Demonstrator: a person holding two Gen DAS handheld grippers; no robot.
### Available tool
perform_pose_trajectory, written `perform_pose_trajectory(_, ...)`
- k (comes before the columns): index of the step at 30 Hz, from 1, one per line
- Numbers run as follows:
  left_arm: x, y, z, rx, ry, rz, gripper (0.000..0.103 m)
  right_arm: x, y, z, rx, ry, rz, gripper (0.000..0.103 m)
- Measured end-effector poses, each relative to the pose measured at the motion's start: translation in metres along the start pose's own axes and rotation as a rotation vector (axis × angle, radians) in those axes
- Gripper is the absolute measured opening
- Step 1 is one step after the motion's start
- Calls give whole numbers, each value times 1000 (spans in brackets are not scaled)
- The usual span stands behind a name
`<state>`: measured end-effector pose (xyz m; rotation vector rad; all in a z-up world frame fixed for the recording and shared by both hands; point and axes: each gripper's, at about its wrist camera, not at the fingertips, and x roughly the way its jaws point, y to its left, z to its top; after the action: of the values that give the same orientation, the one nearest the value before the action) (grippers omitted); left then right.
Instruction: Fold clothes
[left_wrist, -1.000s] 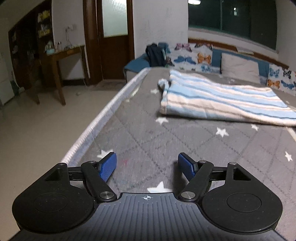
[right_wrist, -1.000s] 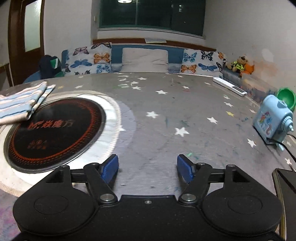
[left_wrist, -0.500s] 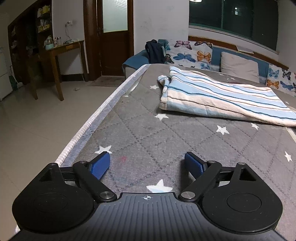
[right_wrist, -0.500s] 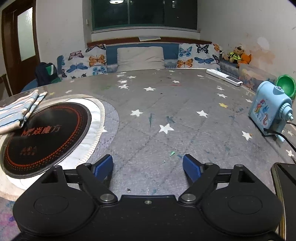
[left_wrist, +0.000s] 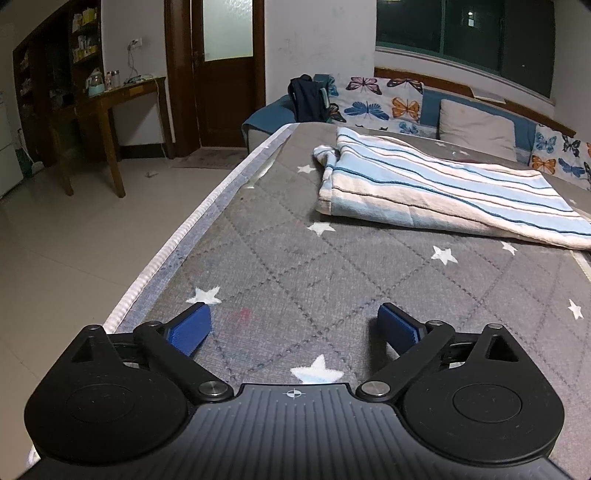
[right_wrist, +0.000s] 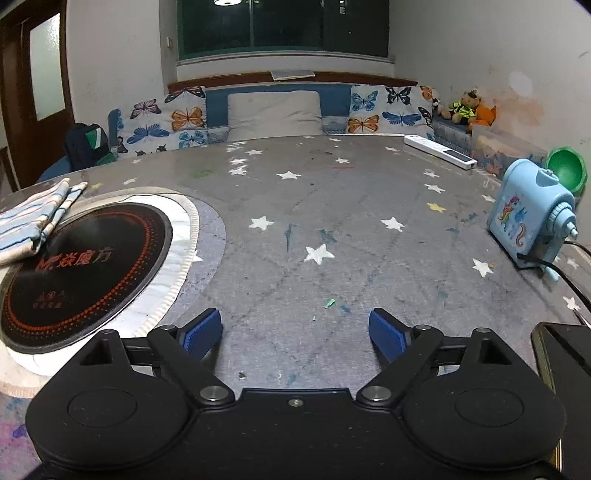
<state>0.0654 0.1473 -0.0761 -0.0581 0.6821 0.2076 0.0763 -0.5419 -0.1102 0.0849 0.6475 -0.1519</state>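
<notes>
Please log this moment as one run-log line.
left gripper: opening, nothing between jaws | right gripper: opening, nothing between jaws | folded blue-and-white striped cloth: lying untouched on grey star-print quilted cover

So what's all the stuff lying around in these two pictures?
striped cloth: one, blue and white, folded on the star-patterned table.
table cover: one, grey with white stars.
round cooktop: one, black with red dots, set in the table, under the cloth's corner.
pencil sharpener: one, light blue, table's right edge.
remote control: one, white, far right.
green bowl: one, behind the sharpener.
backpack: one, dark, on the bench.
left gripper: blue pads, jaws opening, empty.
right gripper: same, opening, empty.
</notes>
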Motion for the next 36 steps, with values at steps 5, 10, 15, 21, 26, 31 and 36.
perform_pose_trajectory(5,1,0,0,-2,3,2,101,4,2,0,-14,13,-19,103)
perform_pose_trajectory(10,1,1,0,-3,6,4,102,4,1,-1,-9,14,-14,103)
perform_pose_trajectory(15,3,1,0,0,5,4,103,4,1,-1,-8,15,-14,103)
perform_pose_trajectory(21,3,2,0,-1,5,4,103,4,0,-1,-3,15,-10,103)
perform_pose_trajectory(26,3,2,-1,-1,5,5,103,4,0,-1,-2,15,-9,103)
perform_pose_trajectory(31,3,0,-1,0,4,6,103,4,1,-1,-1,15,-8,103)
perform_pose_trajectory(36,2,1,-1,-4,5,4,103,4,0,-1,1,15,-7,103)
